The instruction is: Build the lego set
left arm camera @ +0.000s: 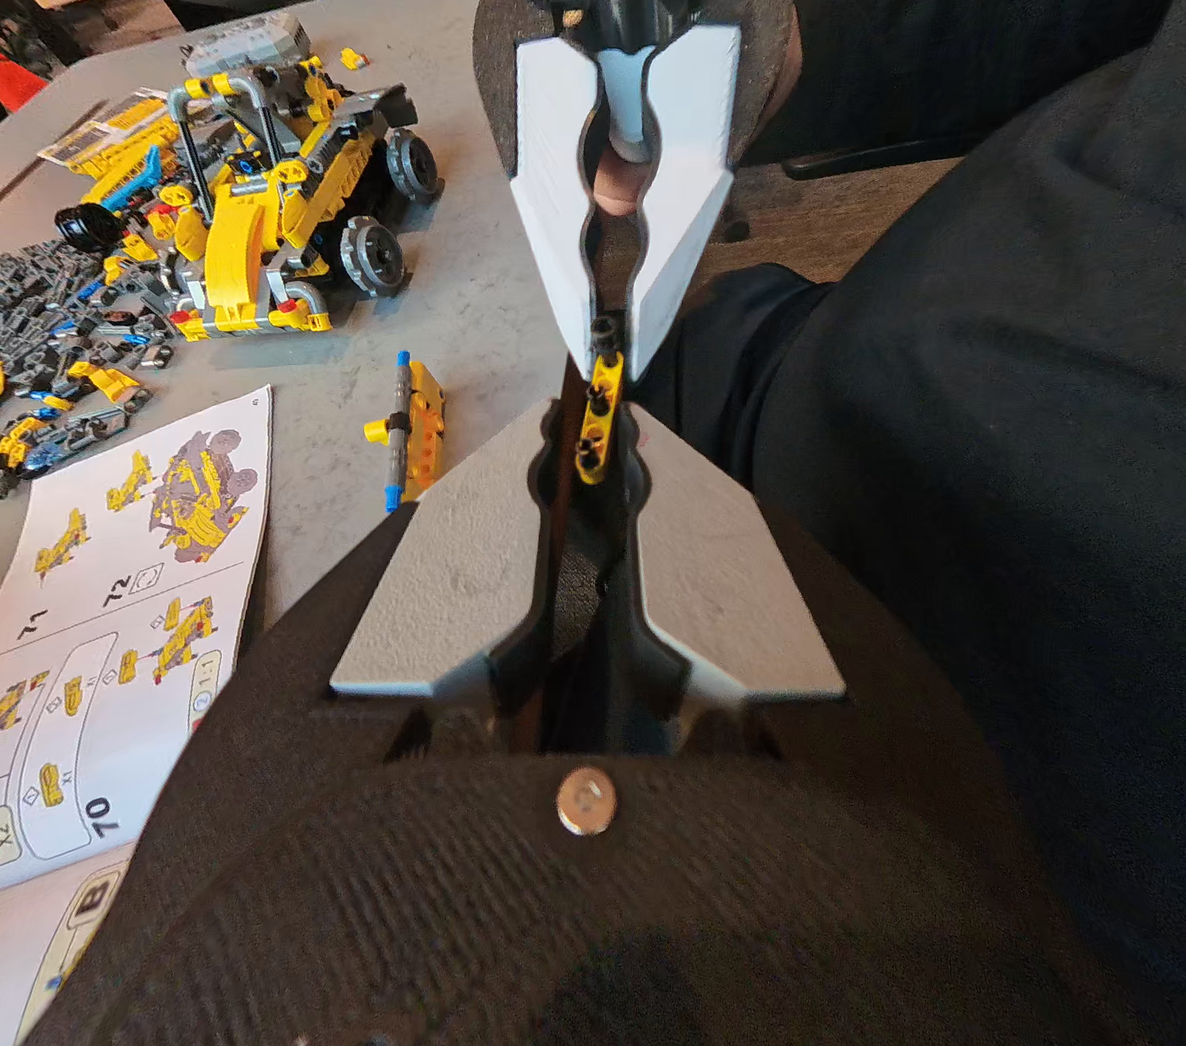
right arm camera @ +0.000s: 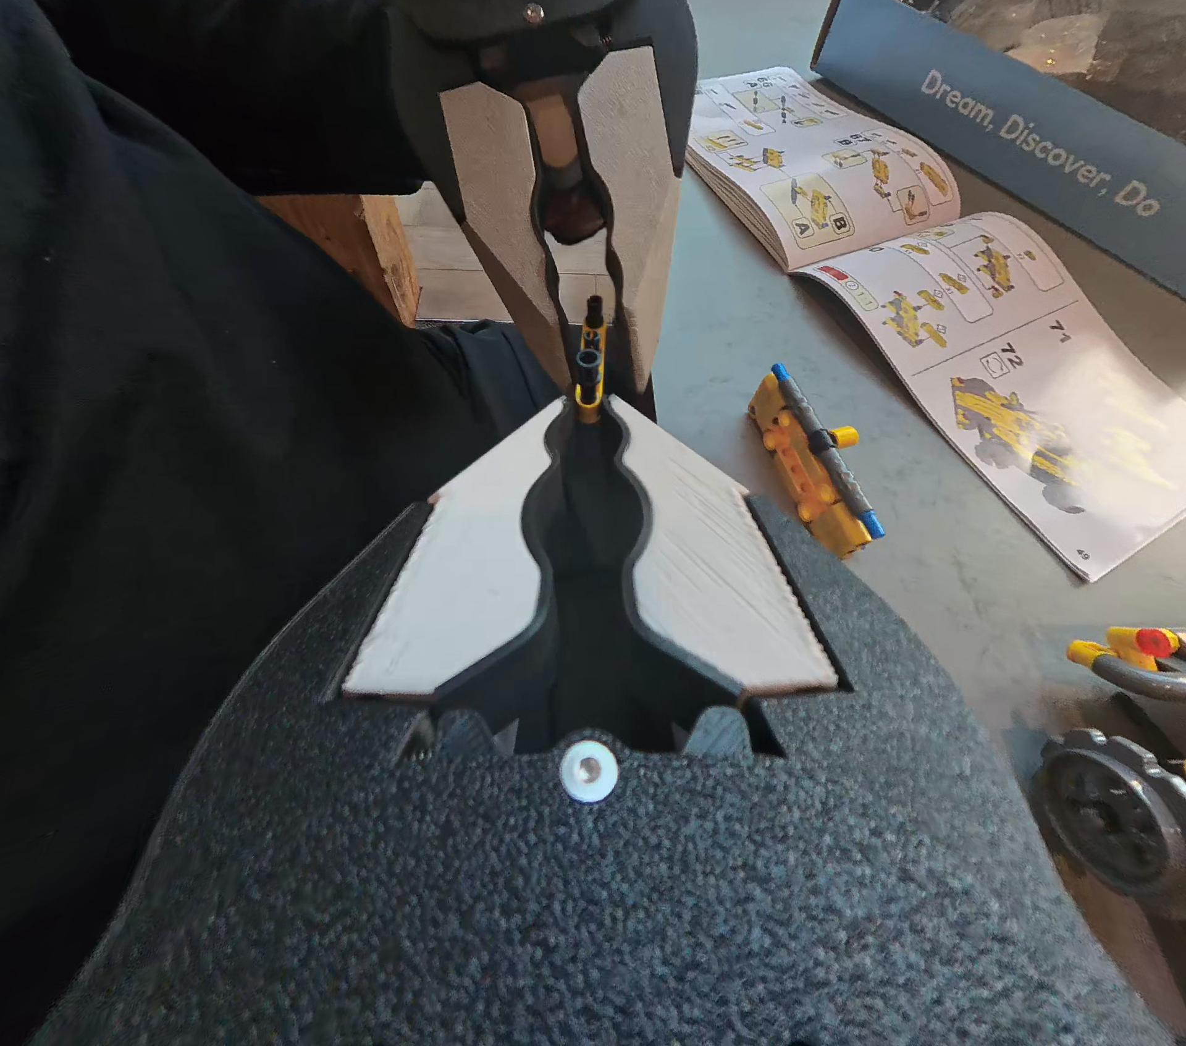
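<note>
My two grippers meet tip to tip above a person's dark-clothed lap, beside the table edge. Between them is a small yellow beam [left arm camera: 593,437] with black pins in its holes. My left gripper [left arm camera: 593,412] is shut on the beam's longer part. My right gripper [left arm camera: 606,370] comes from the other side and is shut on the far end. In the right wrist view, my right gripper [right arm camera: 587,405] pinches the beam's [right arm camera: 590,347] near end. The left gripper [right arm camera: 600,383], with a yellow smiley disc, closes on the rest.
On the grey table [left arm camera: 488,309] stand a yellow vehicle model [left arm camera: 257,206], a pile of loose parts [left arm camera: 58,296], an open instruction booklet [left arm camera: 128,598] and a yellow sub-assembly with a blue-tipped grey axle [left arm camera: 411,431]. A long blue box [right arm camera: 1027,148] lies behind the booklet [right arm camera: 962,309]. Both grippers' tips are close together, under 4 cm apart. The yellow vehicle model [left arm camera: 257,206] is about 20 centimetres from both grippers' fingertips.
</note>
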`<state>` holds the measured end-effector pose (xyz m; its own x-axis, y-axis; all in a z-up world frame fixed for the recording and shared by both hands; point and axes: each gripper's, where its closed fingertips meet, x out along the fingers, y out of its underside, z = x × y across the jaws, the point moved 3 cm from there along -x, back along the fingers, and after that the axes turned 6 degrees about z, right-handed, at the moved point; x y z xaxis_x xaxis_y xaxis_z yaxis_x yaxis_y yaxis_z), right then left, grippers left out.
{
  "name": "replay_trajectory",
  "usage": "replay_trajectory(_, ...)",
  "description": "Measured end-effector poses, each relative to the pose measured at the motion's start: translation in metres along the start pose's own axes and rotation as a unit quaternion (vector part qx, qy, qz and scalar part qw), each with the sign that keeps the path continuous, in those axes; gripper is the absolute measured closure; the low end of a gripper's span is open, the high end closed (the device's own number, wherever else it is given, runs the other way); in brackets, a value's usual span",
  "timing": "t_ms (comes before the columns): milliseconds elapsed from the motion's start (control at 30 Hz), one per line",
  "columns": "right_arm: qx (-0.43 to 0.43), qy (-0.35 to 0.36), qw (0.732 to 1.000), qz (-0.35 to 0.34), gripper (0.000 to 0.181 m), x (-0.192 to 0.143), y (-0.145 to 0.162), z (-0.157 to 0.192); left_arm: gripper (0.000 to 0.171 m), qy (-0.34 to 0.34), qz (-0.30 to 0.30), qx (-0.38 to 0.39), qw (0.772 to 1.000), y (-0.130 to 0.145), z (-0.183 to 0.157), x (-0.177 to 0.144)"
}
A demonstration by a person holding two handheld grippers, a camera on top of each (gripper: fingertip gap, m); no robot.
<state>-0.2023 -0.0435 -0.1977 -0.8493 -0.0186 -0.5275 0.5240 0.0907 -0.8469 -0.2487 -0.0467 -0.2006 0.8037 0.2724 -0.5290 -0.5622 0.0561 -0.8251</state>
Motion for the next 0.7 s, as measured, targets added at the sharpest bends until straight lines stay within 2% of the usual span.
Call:
replay_trajectory(167,-0.004,0.013,1.0,0.004,0.174,0.001,-0.001,-0.002,0.167,-0.001,-0.007,0.018,1.0,0.004,-0.002,-0.001)
replay_trajectory(433,-0.056,0.076,0.992,0.078,0.173,0.011,0.009,-0.004,0.167,-0.011,0.008,0.017,1.0,0.012,-0.001,0.006)
replay_trajectory(533,-0.037,0.071,0.994,0.079,0.173,0.012,0.009,-0.005,0.167,-0.017,0.009,0.018,1.0,0.013,0.0,0.006)
replay_trajectory(700,-0.032,0.086,0.991,0.093,0.172,0.008,0.013,-0.012,0.166,-0.034,0.065,-0.012,0.997,0.023,0.011,0.008)
